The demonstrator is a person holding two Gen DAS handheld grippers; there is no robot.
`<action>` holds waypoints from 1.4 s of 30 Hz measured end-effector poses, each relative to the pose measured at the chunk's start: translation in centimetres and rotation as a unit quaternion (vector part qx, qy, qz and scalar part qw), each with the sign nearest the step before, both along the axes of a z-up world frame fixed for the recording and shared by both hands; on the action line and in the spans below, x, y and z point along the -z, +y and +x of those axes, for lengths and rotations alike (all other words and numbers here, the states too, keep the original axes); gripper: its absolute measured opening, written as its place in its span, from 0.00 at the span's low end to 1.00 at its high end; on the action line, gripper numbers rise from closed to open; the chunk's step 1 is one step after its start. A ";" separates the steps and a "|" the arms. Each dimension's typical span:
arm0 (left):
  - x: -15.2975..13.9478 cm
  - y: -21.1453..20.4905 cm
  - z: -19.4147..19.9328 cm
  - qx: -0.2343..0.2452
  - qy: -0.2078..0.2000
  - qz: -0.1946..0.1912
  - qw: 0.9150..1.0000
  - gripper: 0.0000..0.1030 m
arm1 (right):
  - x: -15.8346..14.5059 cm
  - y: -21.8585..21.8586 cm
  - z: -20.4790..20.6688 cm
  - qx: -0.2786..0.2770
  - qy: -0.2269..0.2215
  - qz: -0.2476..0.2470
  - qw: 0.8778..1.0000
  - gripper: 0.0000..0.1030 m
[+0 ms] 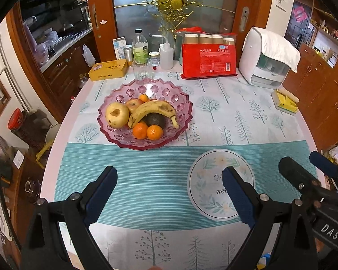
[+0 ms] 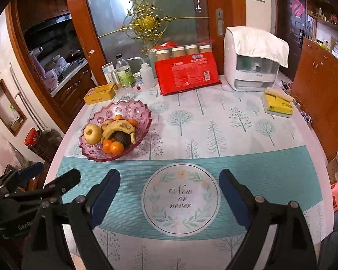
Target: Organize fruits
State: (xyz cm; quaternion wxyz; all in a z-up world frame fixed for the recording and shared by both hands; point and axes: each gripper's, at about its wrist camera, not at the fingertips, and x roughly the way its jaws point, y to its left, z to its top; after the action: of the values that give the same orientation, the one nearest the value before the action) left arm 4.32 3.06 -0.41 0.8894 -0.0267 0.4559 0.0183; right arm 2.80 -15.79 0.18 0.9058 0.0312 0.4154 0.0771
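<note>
Left gripper (image 1: 169, 175): jaws spread wide, nothing between the blue pads; it hangs above the teal band of the tablecloth (image 1: 146, 168). Right gripper (image 2: 169, 177): jaws likewise spread wide and empty, framing the round "Now or never" emblem (image 2: 180, 199) printed on the cloth. In the left wrist view the right gripper shows at 4 o'clock, beside the left one; in the right wrist view the left gripper shows at 8 o'clock.

Fruit location: all fruit lies in the pink glass bowl (image 1: 169, 92), which stands on the table at 11 o'clock from the left gripper and 10 o'clock from the right gripper, well apart from both.

Bowl contents, left wrist view:
- Banana (image 1: 151, 110), spotted, arched across the centre.
- Avocado (image 1: 156, 120), dark, under the banana's arch.
- Yellow pear (image 1: 117, 114) at the bowl's 9 o'clock, touching the banana.
- Red apple (image 1: 134, 104) behind the pear.
- Two tangerines (image 1: 147, 131) side by side at 6 o'clock.
- A third small tangerine (image 1: 143, 98) at 12 o'clock.

Behind the bowl at the table's far edge: a yellow tin (image 1: 108, 69), an empty glass (image 1: 143, 69), a clear bottle (image 1: 140, 47), a red pack of paper cups (image 1: 208, 60) and a white appliance (image 1: 268, 58) under a cloth. A yellow tissue pack (image 1: 285, 101) lies at 2 o'clock.
</note>
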 end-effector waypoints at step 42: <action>0.2 -0.2 0.3 0.003 0.007 -0.004 1.000 0.91 | 0.1 -0.1 -0.1 -0.007 0.002 0.001 1.000 0.88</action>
State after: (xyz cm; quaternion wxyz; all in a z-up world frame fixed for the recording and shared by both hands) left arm 4.57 2.83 -0.56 0.8862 -0.0289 0.4622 0.0135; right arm 2.69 -15.91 0.10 0.9046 0.0298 0.4168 0.0837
